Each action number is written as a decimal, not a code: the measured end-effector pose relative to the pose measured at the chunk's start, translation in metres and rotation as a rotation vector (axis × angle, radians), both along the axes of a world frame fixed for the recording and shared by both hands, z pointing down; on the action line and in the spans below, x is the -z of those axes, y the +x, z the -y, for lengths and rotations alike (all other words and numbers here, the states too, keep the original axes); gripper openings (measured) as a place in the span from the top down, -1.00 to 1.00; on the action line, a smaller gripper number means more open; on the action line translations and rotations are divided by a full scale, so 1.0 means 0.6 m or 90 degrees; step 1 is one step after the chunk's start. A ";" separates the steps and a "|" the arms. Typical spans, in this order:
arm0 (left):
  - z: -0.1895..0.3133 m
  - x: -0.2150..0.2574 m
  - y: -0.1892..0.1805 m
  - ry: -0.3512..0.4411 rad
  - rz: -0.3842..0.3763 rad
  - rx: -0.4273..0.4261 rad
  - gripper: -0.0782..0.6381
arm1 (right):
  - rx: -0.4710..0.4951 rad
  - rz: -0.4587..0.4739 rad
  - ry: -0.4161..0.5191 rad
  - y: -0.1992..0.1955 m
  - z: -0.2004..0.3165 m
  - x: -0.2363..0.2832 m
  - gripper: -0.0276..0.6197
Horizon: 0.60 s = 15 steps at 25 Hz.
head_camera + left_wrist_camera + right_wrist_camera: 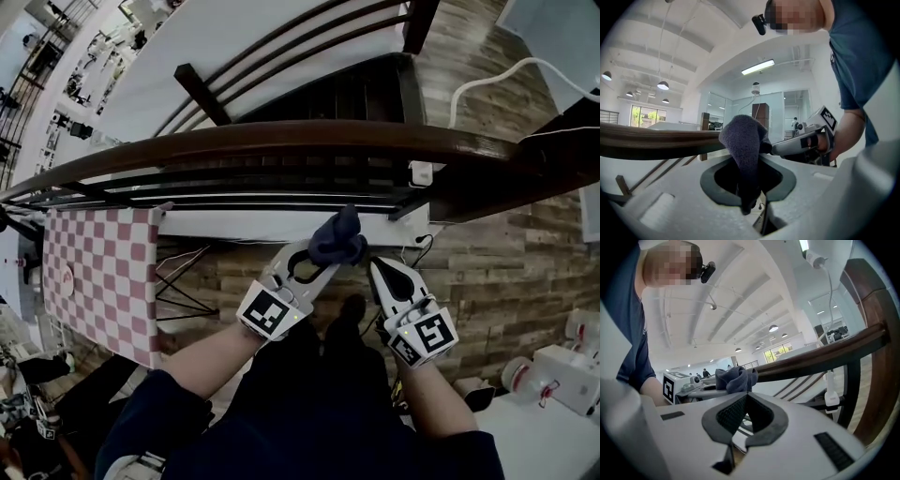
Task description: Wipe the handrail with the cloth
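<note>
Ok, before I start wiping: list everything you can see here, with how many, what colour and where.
handrail: one, dark brown wood, curving across ahead of both tongs
cloth: one, dark blue-grey, bunched up close to the handrail
table cover: one, red and white checks, lower left, past the railing
cable: one, white, upper right over the floor
adapter: one, white, under the handrail at the right
floor: brown-grey wood planks, right side
left tongs: one, white, shut on the cloth
right tongs: one, white, shut and empty, beside the left tongs
forearms: two, bare below dark blue sleeves, bottom of the head view
</note>
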<state>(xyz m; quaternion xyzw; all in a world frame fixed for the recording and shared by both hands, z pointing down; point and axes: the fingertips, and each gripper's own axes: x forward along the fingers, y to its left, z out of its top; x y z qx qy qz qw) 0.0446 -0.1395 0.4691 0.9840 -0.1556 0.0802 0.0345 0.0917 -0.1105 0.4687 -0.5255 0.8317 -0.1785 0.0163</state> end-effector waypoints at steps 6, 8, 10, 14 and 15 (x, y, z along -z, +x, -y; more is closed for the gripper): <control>0.065 -0.074 0.087 0.035 0.052 -0.004 0.60 | -0.009 0.007 -0.002 0.061 0.033 -0.049 0.88; 0.084 -0.092 0.116 0.041 0.065 -0.002 0.60 | -0.014 0.013 -0.004 0.078 0.046 -0.065 0.88; 0.102 -0.114 0.145 0.049 0.082 -0.004 0.60 | -0.017 0.020 -0.004 0.093 0.057 -0.078 0.88; 0.132 -0.153 0.198 0.059 0.107 -0.010 0.60 | -0.018 0.024 -0.012 0.114 0.066 -0.105 0.88; 0.138 -0.163 0.210 0.061 0.114 -0.012 0.60 | -0.020 0.024 -0.017 0.121 0.067 -0.114 0.88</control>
